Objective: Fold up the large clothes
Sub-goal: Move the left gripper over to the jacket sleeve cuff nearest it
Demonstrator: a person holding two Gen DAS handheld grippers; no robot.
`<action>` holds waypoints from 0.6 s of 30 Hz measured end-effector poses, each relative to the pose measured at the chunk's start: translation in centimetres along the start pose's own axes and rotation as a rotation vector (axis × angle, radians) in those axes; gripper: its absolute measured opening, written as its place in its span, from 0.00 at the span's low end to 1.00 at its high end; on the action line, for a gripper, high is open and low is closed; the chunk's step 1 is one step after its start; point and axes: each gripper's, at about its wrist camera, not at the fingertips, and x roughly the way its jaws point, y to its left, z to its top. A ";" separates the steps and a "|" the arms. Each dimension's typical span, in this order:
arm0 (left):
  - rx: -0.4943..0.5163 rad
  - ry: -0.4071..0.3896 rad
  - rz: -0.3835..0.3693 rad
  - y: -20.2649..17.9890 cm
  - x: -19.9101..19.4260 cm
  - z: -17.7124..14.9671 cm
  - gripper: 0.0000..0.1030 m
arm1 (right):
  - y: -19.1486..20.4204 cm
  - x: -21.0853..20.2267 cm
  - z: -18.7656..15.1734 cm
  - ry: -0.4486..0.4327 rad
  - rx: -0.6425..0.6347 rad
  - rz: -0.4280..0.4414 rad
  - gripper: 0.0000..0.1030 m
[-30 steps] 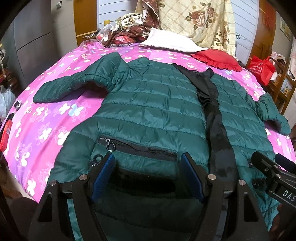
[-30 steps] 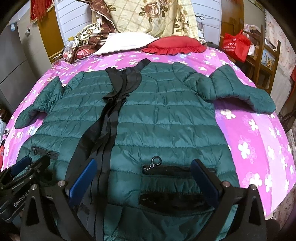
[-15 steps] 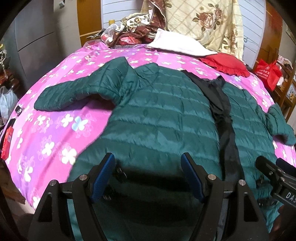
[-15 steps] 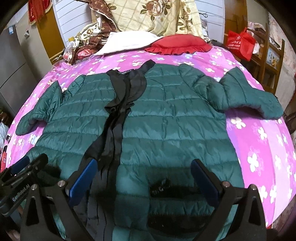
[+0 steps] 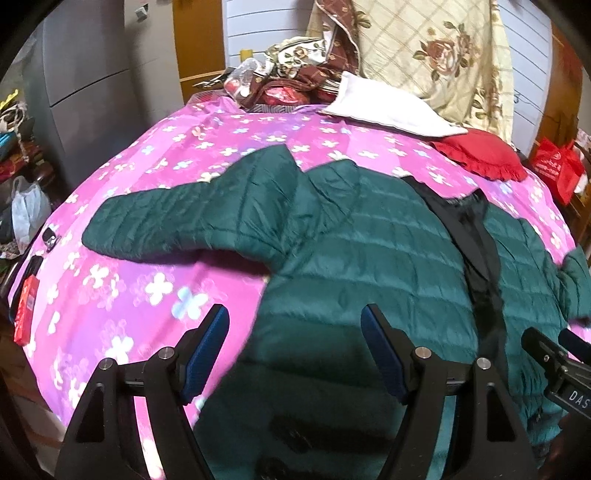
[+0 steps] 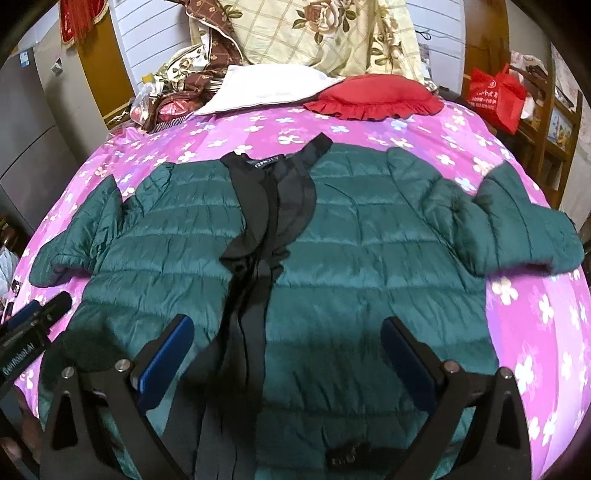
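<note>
A dark green quilted puffer jacket (image 5: 373, 254) with a black front placket (image 6: 258, 243) lies flat, front up, on a pink flowered bedspread (image 5: 155, 280), both sleeves spread out; it also shows in the right wrist view (image 6: 369, 258). My left gripper (image 5: 295, 328) is open and empty, above the jacket's left side near its edge. My right gripper (image 6: 288, 339) is open and empty, above the jacket's lower front, right of the placket. The left sleeve (image 5: 177, 225) reaches left; the right sleeve (image 6: 517, 229) reaches right.
At the bed's head lie a white pillow (image 6: 266, 88), a red frilled cushion (image 6: 376, 96), a floral quilt (image 6: 332, 33) and a heap of cloth (image 5: 291, 74). A red bag (image 6: 495, 96) stands on shelves to the right. A grey cabinet (image 5: 81, 88) stands left.
Both grippers have moved forward over the jacket, from its hem and pockets towards its middle. The left one has also shifted left. The jaws stay open.
</note>
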 end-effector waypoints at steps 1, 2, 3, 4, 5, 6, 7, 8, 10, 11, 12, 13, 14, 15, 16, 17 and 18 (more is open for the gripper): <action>-0.006 -0.003 0.005 0.3 0.1 0.4 0.47 | 0.0 0.3 0.2 0.004 -0.002 -0.001 0.99; -0.010 -0.006 0.009 0.6 0.2 0.7 0.47 | 0.1 0.6 0.5 0.006 -0.003 -0.001 0.99; -0.017 -0.010 0.014 1.0 0.3 1.1 0.47 | 0.2 0.8 0.8 0.006 -0.005 -0.003 0.99; -0.023 -0.015 0.019 1.4 0.4 1.5 0.47 | 0.2 1.2 1.0 0.010 -0.009 -0.009 0.99; -0.027 -0.021 0.026 1.8 0.5 1.9 0.47 | 0.3 1.5 1.3 0.010 -0.012 -0.013 0.99; -0.028 -0.026 0.035 2.1 0.6 2.2 0.47 | 0.3 1.7 1.4 0.011 -0.013 -0.015 0.99; -0.027 -0.032 0.046 2.4 0.7 2.6 0.47 | 0.3 1.9 1.6 0.011 -0.014 -0.016 0.99; -0.026 -0.036 0.055 2.7 0.7 2.8 0.47 | 0.4 2.2 1.9 0.012 -0.015 -0.017 0.99; -0.028 -0.045 0.075 3.6 1.0 3.5 0.47 | 0.4 2.7 2.3 0.017 -0.017 -0.019 0.99; -0.031 -0.047 0.082 3.9 1.1 3.7 0.47 | 0.4 3.0 2.5 0.018 -0.019 -0.019 0.99; -0.037 -0.049 0.092 4.5 1.3 4.0 0.47 | 0.5 3.2 2.6 0.017 -0.019 -0.019 0.99; -0.041 -0.051 0.097 4.8 1.4 4.2 0.47 | 0.5 3.3 2.8 0.015 -0.018 -0.017 0.99; -0.048 -0.053 0.109 5.5 1.5 4.5 0.47 | 0.5 3.6 3.0 0.013 -0.016 -0.015 0.99; -0.051 -0.054 0.116 5.8 1.6 4.7 0.47 | 0.5 3.7 3.1 0.011 -0.015 -0.013 0.99; -0.055 -0.057 0.125 6.3 1.7 5.0 0.47 | 0.5 3.9 3.2 0.011 -0.014 -0.011 0.99; -0.060 -0.062 0.135 7.0 1.8 5.3 0.47 | 0.5 4.2 3.4 0.017 -0.014 -0.009 0.99; -0.063 -0.064 0.141 7.2 1.9 5.4 0.47 | 0.6 4.5 3.5 0.024 -0.014 -0.006 0.99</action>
